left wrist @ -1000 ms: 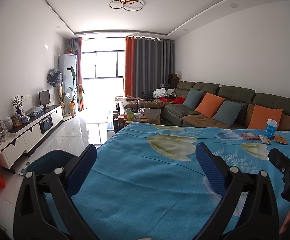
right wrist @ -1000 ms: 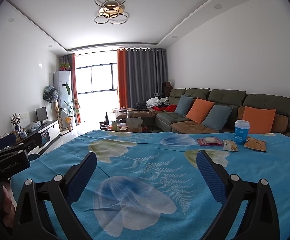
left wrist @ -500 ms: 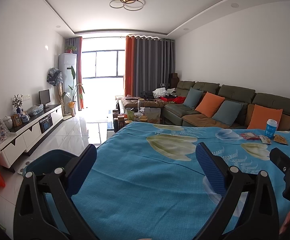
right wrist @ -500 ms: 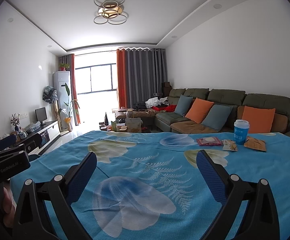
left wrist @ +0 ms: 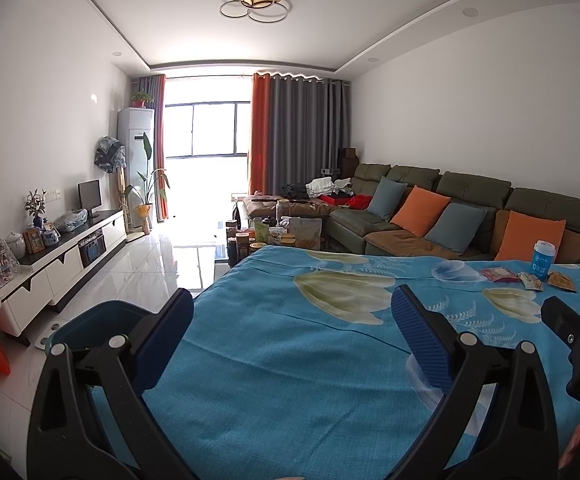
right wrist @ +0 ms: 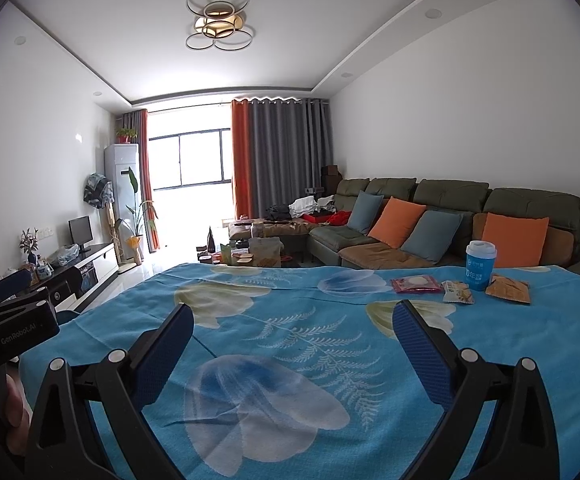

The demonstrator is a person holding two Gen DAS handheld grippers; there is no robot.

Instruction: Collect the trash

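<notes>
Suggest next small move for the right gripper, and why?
Probably reach the right gripper forward and rightward toward the red-and-white flat wrapper, the nearest trash. Its fingers are wide open and empty, and the wrappers and blue paper cup lie far across the blue floral tablecloth.

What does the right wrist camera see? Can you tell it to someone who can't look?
The open right gripper hovers empty over a table draped in a blue flowered cloth. At the far right sit a blue cup and three snack wrappers: pink, white, orange. Behind is a green sofa with orange and blue cushions.
</notes>
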